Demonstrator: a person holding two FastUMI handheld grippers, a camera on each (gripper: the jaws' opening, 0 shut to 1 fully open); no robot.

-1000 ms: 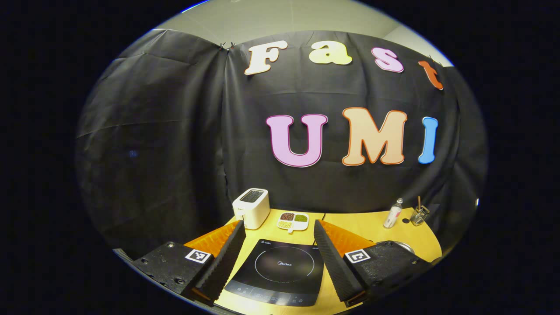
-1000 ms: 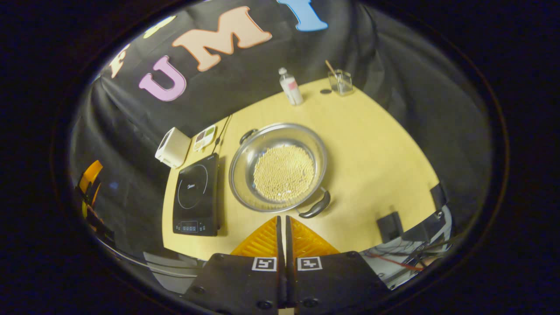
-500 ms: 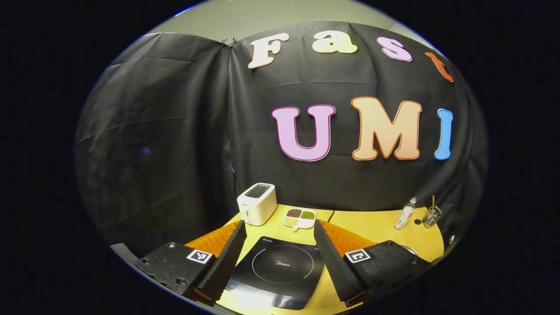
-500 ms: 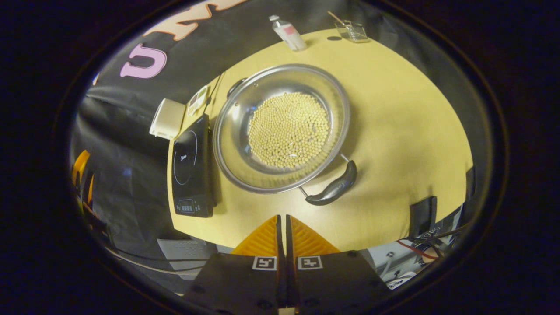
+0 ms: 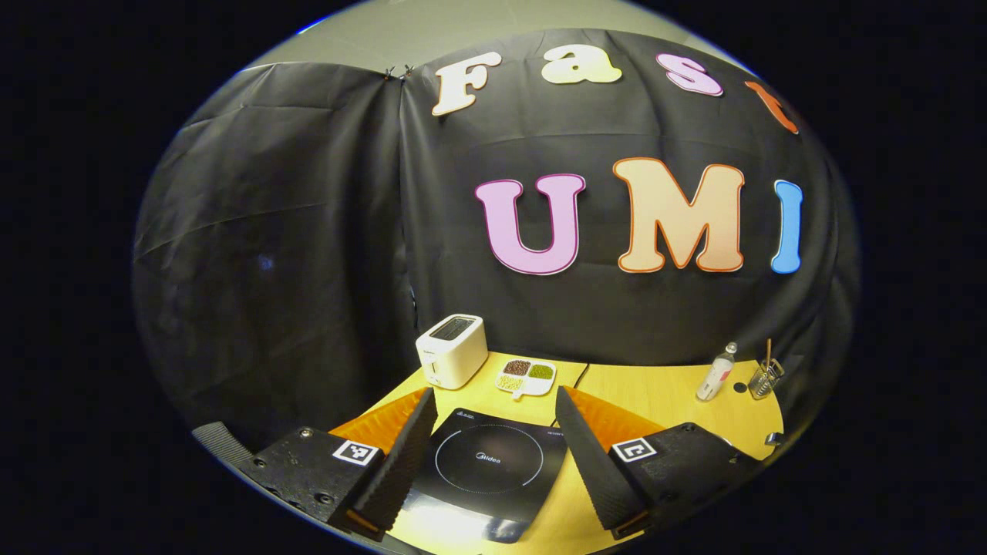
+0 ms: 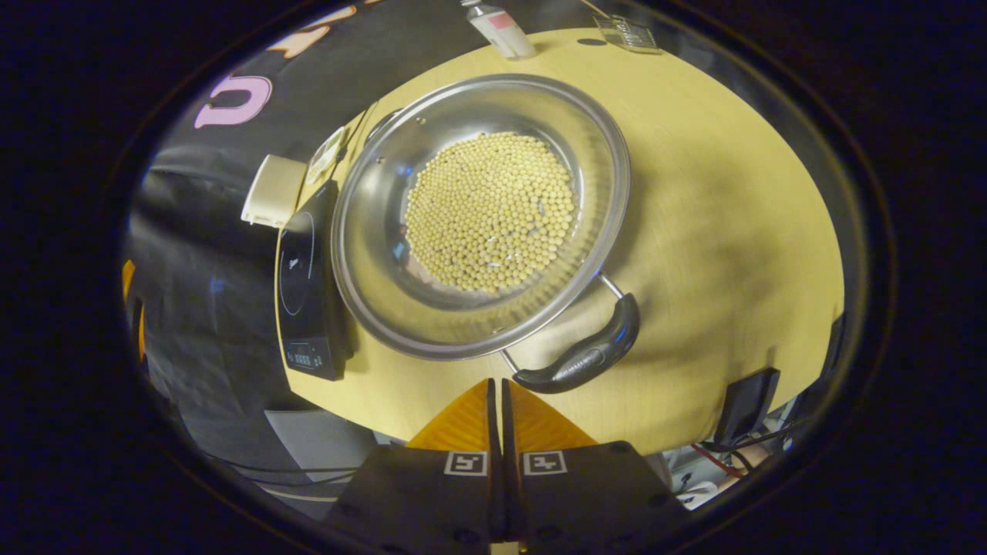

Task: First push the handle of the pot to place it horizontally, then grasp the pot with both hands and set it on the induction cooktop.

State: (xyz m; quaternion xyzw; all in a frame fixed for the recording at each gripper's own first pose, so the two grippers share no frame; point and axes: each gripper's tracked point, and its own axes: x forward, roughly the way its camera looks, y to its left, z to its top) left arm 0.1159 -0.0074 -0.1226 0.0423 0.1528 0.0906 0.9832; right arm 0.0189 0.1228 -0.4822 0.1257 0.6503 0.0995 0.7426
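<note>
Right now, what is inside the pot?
The pot holds a layer of small pale round beans across the middle of its bottom, with bare shiny metal around them. The bottom beneath the beans is covered.

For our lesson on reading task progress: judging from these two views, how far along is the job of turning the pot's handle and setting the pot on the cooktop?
Nothing looks done yet. The pot of beans sits on the table beside the induction cooktop, its near handle lying at an angle. In hand: the right gripper, fingers closed, is just short of that handle. The left gripper is open above the cooktop. Left: pushing the handle, the two-handed grasp, the placing.
</note>
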